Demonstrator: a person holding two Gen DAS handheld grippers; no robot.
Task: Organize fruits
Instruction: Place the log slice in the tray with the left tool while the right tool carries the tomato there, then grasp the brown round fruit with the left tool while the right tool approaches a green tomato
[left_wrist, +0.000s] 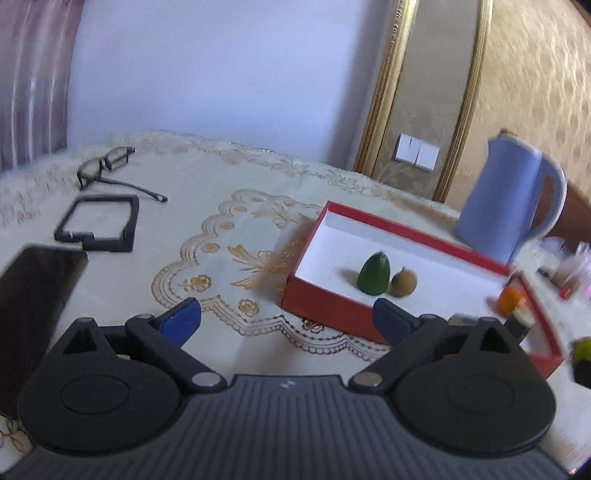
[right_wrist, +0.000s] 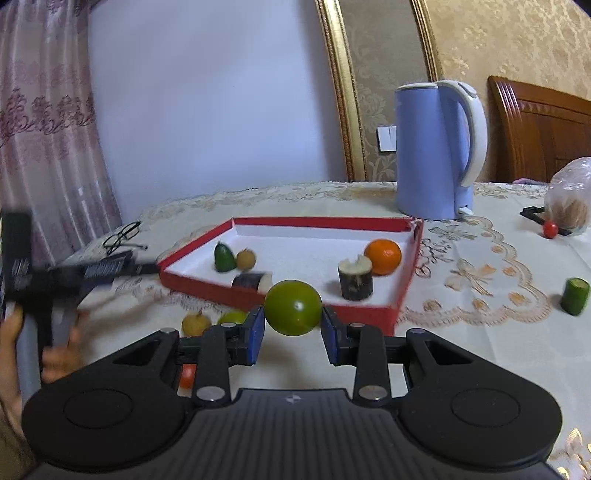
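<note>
A red box (right_wrist: 317, 221) with a white floor lies on the embroidered tablecloth. In it are a green pointed fruit (right_wrist: 224, 257), a small brown fruit (right_wrist: 246, 259), an orange (right_wrist: 383, 256) and two dark cut cylinders (right_wrist: 355, 279). My right gripper (right_wrist: 293, 322) is shut on a round green fruit (right_wrist: 293, 307), held just in front of the box's near wall. My left gripper (left_wrist: 288, 319) is open and empty, at the left end of the red box (left_wrist: 406, 229), facing the green pointed fruit (left_wrist: 373, 274) and brown fruit (left_wrist: 403, 282).
On the cloth outside the box lie a yellow fruit (right_wrist: 195, 324), a green cut piece (right_wrist: 575, 295) and a small red tomato (right_wrist: 550, 229). A blue kettle (right_wrist: 436, 147) stands behind the box. Glasses (left_wrist: 107, 162), a black frame (left_wrist: 99, 221) and a dark slab (left_wrist: 33, 314) lie left.
</note>
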